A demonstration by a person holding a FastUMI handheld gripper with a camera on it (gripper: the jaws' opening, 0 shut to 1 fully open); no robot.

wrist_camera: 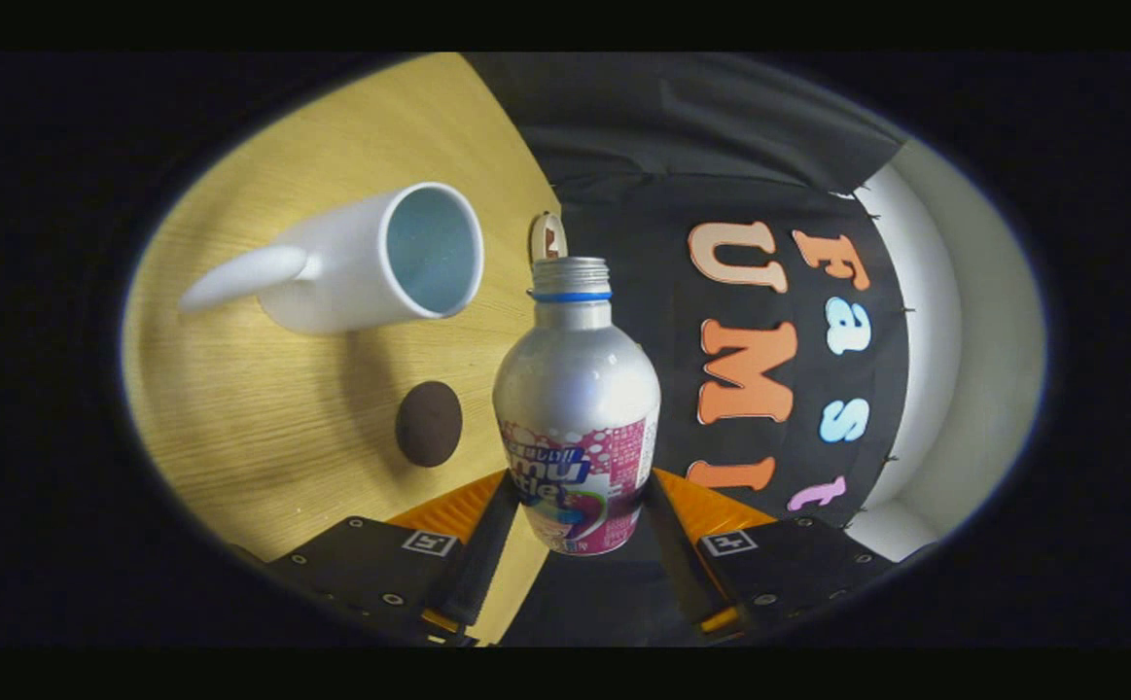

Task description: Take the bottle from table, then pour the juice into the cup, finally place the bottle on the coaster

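Between my two fingers [473,554] sits the bottle [577,418], and I read the gripper [580,544] as clamped on its labelled lower body from both sides. Its cap is off and the threaded mouth points away from me, so the long axis of the bottle runs straight ahead along the fingers. My view is rolled hard over: the wooden table [264,467] fills the left side like a wall, which tells me the bottle is tipped well over and lifted clear of the table. Left of the bottle's neck and a little beyond it lies the white cup [380,258], its open rim turned toward the bottle mouth but apart from it. I judge the mouth has to travel left, over that rim, before anything pours. Nearer me on the table is a dark round disc [428,423], probably the coaster, though the distortion makes that uncertain.
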